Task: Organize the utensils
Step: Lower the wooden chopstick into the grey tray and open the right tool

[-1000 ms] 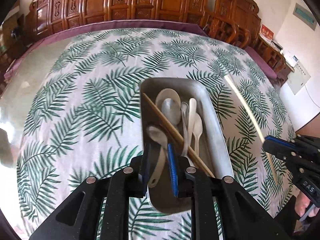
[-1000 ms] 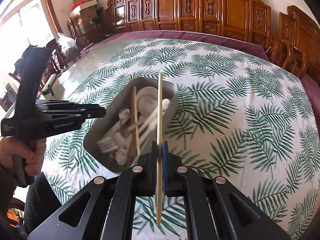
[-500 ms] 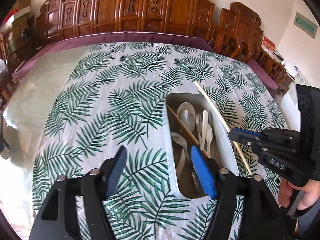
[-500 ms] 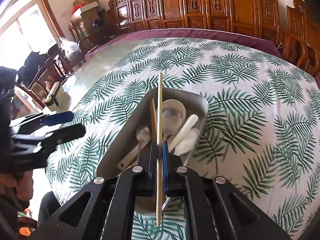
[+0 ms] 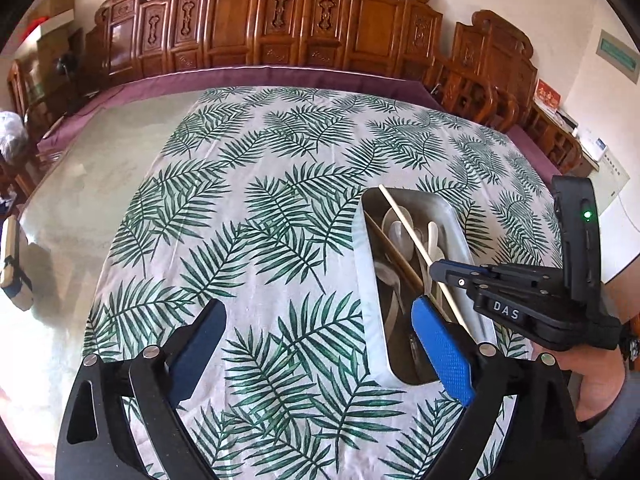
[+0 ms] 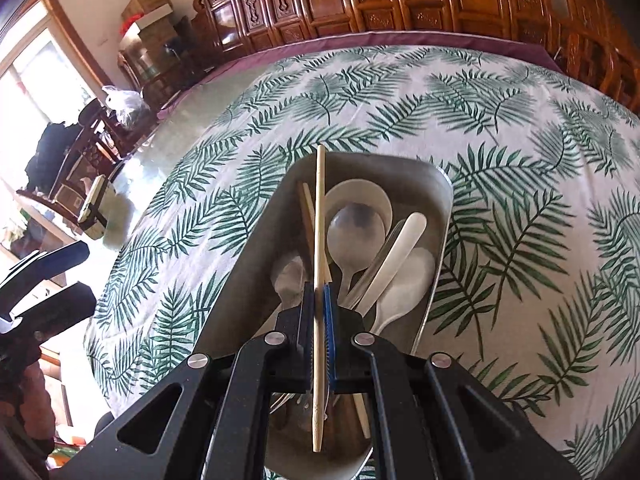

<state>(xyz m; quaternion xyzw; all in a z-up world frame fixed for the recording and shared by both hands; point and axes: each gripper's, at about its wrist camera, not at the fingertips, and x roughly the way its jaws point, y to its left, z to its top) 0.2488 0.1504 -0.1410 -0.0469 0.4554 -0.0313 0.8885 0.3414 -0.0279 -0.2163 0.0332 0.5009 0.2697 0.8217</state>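
Two claws: one per hand, both over a leaf-print cloth.
Left claw: spread wide, nothing between the blue pads; hovering over bare cloth.
Right claw: pressed together on a pale chopstick, pinched near its lower half.
Pale chopstick: running straight ahead along the right claw's fingers, far tip past the tray's far rim, near end hanging behind the pads over the tray's near part; whether it touches anything in the tray, cannot tell.
Same chopstick in the left view: slanting across the tray, just ahead of the left claw's right pad.
Right claw in the left view: to the right of the left claw, tips over the tray.
Left claw in the right view: far to the left of the right claw, well apart from the tray.
Tray: metal, oblong, directly beneath and ahead of the right claw; in the left view, just right of the left claw, partly behind its right pad.
Tray contents: white spoons heaped ahead and right of the right claw; a darker chopstick lying just left of the pinched one.
Spoons in the left view: in the tray's far half.
Chairs: carved wood, in a row beyond the table's far edge.
Hand: gripping the right claw's handle, at the right edge of the left view.
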